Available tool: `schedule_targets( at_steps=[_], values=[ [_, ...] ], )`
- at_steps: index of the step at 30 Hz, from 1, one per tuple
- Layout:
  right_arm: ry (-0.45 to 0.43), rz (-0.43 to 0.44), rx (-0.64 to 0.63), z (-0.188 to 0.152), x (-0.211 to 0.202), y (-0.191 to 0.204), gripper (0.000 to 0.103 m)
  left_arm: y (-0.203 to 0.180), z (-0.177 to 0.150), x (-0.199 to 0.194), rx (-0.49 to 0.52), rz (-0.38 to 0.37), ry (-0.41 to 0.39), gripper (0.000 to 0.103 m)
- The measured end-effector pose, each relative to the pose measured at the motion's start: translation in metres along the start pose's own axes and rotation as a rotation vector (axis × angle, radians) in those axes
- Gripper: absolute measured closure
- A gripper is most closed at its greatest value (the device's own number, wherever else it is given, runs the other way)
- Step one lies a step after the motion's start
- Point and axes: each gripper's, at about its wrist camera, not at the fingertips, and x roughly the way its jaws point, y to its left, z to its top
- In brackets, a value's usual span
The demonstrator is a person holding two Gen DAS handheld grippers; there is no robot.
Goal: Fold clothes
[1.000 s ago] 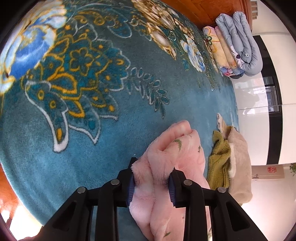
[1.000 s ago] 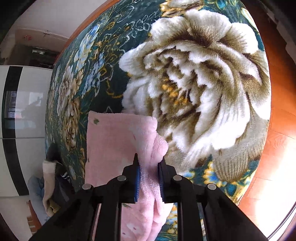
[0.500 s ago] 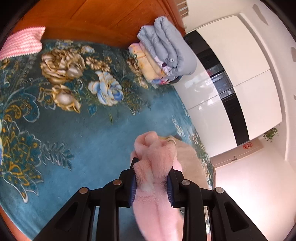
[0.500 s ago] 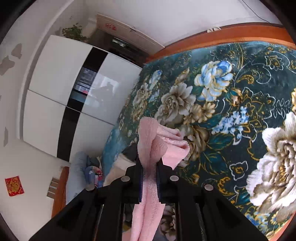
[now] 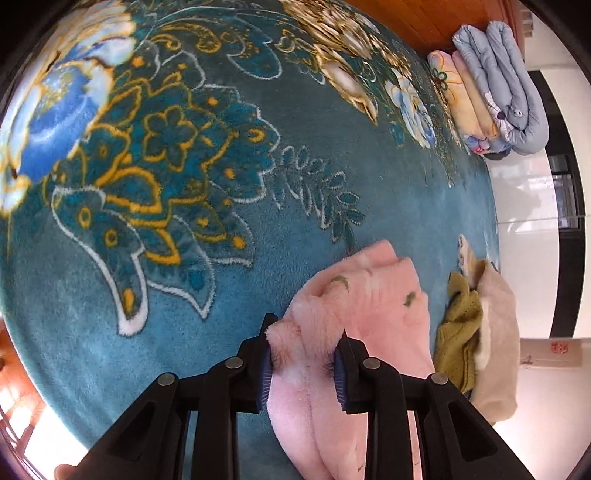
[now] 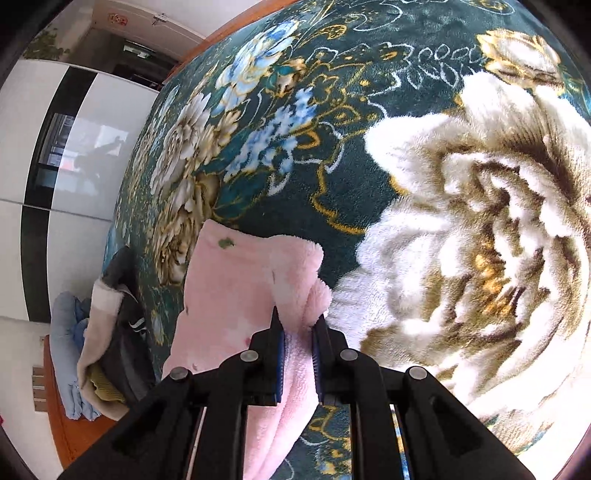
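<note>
Left wrist view: the left hand-held gripper (image 5: 303, 354) is closed on a bunched fold of the pink fleece garment (image 5: 373, 295), whose thick pile fills the gap between the blue-padded fingers (image 5: 264, 373). Half a second earlier this gripper held the garment raised, with the wardrobe and wall filling the right of the view; now it points down at the teal floral blanket (image 5: 184, 184) on the bed, and the garment's front edge lies spread on the blanket ahead of the fingers. To the right of the garment, just beside it, lie an olive knitted garment (image 5: 460, 332) and a beige fleece garment (image 5: 496, 332). At the far upper right, folded quilts (image 5: 495, 85) are stacked by the wooden headboard (image 5: 406, 18).

Right wrist view: the right hand-held gripper (image 6: 298, 350) is closed narrowly on another edge of the same pink fleece garment (image 6: 229, 295). Earlier the fabric hung from it as a narrow bunch in the air; now a broad flat panel of the garment rests on the blanket (image 6: 332, 147) to the left of the fingers, beside the large cream flower (image 6: 480, 240) of the pattern. At the left edge, a pile of other clothes (image 6: 107, 332) sits near the white wardrobe (image 6: 37, 184).
</note>
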Motion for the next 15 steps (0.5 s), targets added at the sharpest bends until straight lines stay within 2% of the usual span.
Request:
schedule_targets(
  at_steps=[2,5,7,8,10,12,15],
  values=[
    [0.012,-0.003,0.004,0.000,0.001,-0.003,0.087,-0.007,0.000,0.000,0.041,0.025,-0.010,0.074],
    [0.024,-0.006,0.019,-0.002,0.002,-0.008,0.082,-0.008,0.002,-0.002,0.036,0.018,-0.017,0.074],
    [0.028,0.003,0.039,-0.006,-0.001,-0.014,0.066,-0.010,-0.001,-0.006,0.039,0.003,-0.036,0.074],
    [0.030,0.013,0.046,-0.008,-0.002,-0.017,0.062,-0.012,-0.002,-0.008,0.047,-0.002,-0.048,0.074],
    [0.041,0.037,0.056,-0.011,-0.003,-0.022,0.043,-0.018,-0.003,-0.011,0.071,0.002,-0.061,0.074],
    [0.052,0.061,0.066,-0.014,-0.002,-0.026,0.036,-0.020,-0.002,-0.010,0.077,0.010,-0.061,0.074],
    [0.028,0.091,0.110,-0.015,0.000,-0.030,0.034,-0.014,-0.002,-0.006,0.050,0.001,-0.053,0.074]
  ],
)
